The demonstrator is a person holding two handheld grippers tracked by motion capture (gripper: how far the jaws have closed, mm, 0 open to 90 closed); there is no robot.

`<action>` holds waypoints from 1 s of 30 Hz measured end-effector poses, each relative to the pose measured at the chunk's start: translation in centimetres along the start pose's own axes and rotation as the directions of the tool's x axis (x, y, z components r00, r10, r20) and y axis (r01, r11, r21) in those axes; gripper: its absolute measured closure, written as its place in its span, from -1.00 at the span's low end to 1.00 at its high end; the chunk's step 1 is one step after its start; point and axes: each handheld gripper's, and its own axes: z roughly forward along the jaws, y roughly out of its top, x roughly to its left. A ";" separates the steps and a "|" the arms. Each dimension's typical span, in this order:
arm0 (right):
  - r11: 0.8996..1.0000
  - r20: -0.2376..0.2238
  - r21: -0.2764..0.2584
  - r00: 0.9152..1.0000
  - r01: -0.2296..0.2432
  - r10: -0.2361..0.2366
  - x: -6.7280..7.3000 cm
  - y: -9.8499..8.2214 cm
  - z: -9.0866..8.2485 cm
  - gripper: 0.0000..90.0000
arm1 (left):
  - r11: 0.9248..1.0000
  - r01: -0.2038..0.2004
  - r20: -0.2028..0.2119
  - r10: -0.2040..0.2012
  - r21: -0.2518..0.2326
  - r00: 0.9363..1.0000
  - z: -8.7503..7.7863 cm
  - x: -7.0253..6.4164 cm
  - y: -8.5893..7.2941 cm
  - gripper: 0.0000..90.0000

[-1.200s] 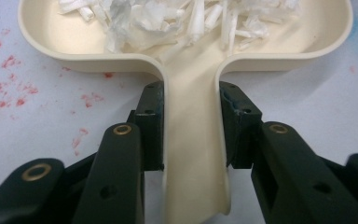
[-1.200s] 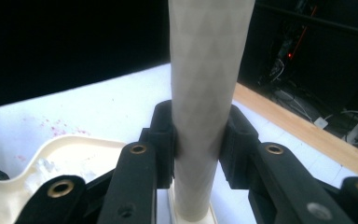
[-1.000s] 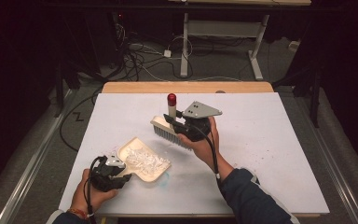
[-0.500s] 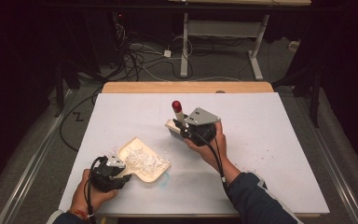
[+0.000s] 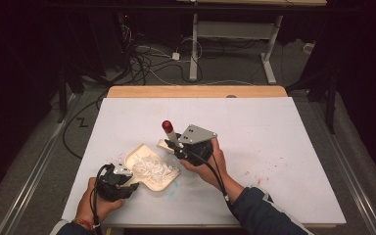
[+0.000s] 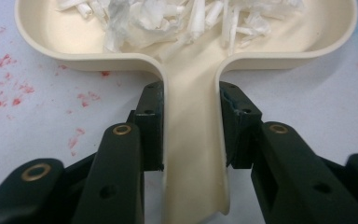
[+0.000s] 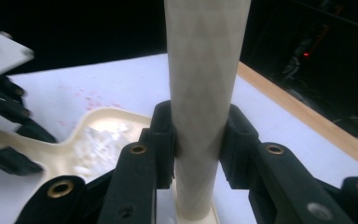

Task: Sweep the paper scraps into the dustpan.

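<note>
Left tongs point(image 5: 122, 177) clamped on dustpan point(image 5: 152, 169) handle; right tongs point(image 5: 180, 149) gripping brush point(image 5: 169, 137) at dustpan's one o'clock; sweep gently, pan steady.

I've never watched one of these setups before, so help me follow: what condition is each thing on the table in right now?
Dustpan: flat on the table, holding white paper scraps.
Brush: handle raised, head by the dustpan's rim.
Left gripper: shut on the dustpan's handle.
Right gripper: shut on the brush handle.

On the white desk point(image 5: 284, 147) the left gripper point(image 5: 115, 182) clamps a cream dustpan point(image 5: 149, 166) full of white shreds point(image 5: 152, 169) — the right gripper point(image 5: 188, 147) grips a red-tipped brush point(image 5: 169, 134) at the pan's far edge.
</note>
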 end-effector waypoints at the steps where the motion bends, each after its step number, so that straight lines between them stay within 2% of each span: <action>1: 1.000 -0.011 -0.005 1.000 -0.001 0.001 0.2 0.1 0.1 0.57 | 1.000 -0.001 -0.001 0.001 0.000 1.000 0.0 0.0 0.0 0.41; 2: 1.000 -0.030 -0.013 1.000 -0.006 0.006 0.6 0.3 0.1 0.57 | 1.000 -0.001 0.000 0.001 0.001 1.000 0.0 0.0 0.0 0.41; 3: 1.000 -0.068 -0.017 0.998 -0.010 0.009 1.0 0.6 0.1 0.57 | 1.000 -0.001 0.000 0.001 0.001 1.000 0.0 0.0 0.0 0.41; 5: 1.000 -0.078 -0.020 0.997 -0.013 0.011 1.1 0.7 0.1 0.57 | 1.000 0.001 0.001 -0.001 0.001 1.000 0.0 0.0 0.0 0.41; 7: 0.998 -0.121 -0.047 0.992 -0.030 0.024 1.4 1.4 -0.3 0.57 | 1.000 -0.001 -0.001 0.001 0.002 1.000 0.0 0.0 0.0 0.41; 10: 0.997 -0.134 -0.062 0.991 -0.035 0.026 1.4 1.7 -0.7 0.57 | 1.000 0.001 0.001 -0.001 0.001 1.000 0.0 0.0 0.0 0.41; 17: 0.995 -0.095 -0.093 0.995 -0.033 0.024 0.6 2.3 -1.6 0.57 | 1.000 0.000 -0.001 0.000 0.001 1.000 0.0 -0.1 0.0 0.41; 21: 0.994 -0.087 -0.085 0.995 -0.064 0.057 -0.4 2.0 -1.8 0.57 | 1.000 0.001 -0.001 -0.001 0.006 1.000 0.1 -0.1 0.0 0.41; 26: 0.996 -0.044 -0.064 0.997 -0.059 0.057 -1.3 1.3 -2.1 0.57 | 1.000 0.004 0.000 -0.004 0.003 1.000 0.1 -0.1 0.0 0.41; 29: 0.997 0.002 -0.061 0.999 -0.044 0.045 -1.8 0.9 -1.8 0.57 | 1.000 0.006 -0.002 -0.006 0.004 1.000 0.1 -0.1 0.0 0.41; 30: 0.997 -0.004 -0.063 0.999 -0.049 0.049 -2.2 0.8 -1.6 0.57 | 1.000 0.006 -0.003 -0.006 0.003 1.000 0.1 -0.2 0.0 0.41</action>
